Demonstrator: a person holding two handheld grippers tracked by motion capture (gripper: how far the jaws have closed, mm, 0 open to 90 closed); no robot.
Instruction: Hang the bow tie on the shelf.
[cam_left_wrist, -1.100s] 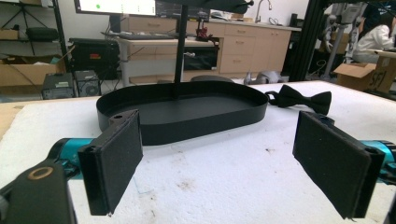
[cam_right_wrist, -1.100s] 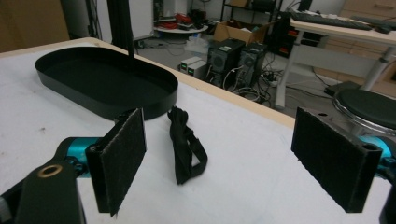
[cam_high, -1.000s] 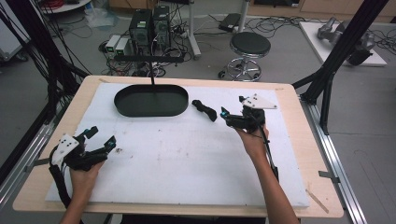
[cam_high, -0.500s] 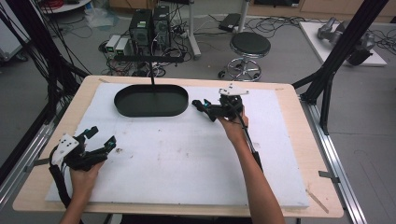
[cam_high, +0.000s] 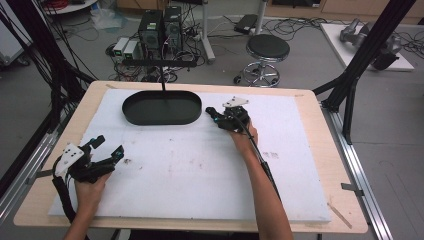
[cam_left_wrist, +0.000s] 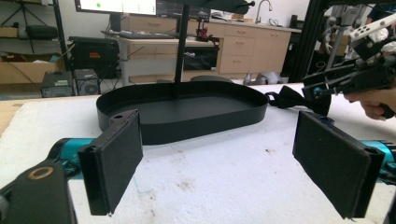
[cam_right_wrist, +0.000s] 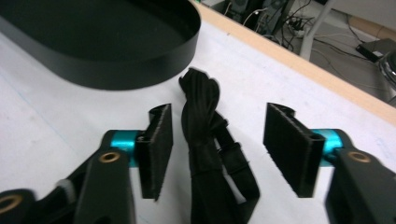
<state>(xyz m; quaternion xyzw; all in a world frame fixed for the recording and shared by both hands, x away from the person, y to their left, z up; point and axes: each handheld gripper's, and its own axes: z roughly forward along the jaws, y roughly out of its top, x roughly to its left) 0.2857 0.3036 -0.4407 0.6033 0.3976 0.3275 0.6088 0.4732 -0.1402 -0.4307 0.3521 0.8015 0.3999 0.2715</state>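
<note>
Grippers both unloaded. Left gripper (cam_high: 107, 150) at near-left of the white foam mat (cam_high: 200, 175), jaws spread wide, nothing between them. Right gripper (cam_right_wrist: 217, 144) farther in, jaws apart either side of a black bow tie (cam_right_wrist: 208, 140) lying on the mat, pads not touching it. Black oval tray (cam_high: 160, 107) just beyond.

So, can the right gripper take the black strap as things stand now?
Probably yes. The right gripper is open, and the black strap lies on the white mat right between its fingers. Nothing blocks it; the black tray sits farther ahead, apart from the strap.
</note>
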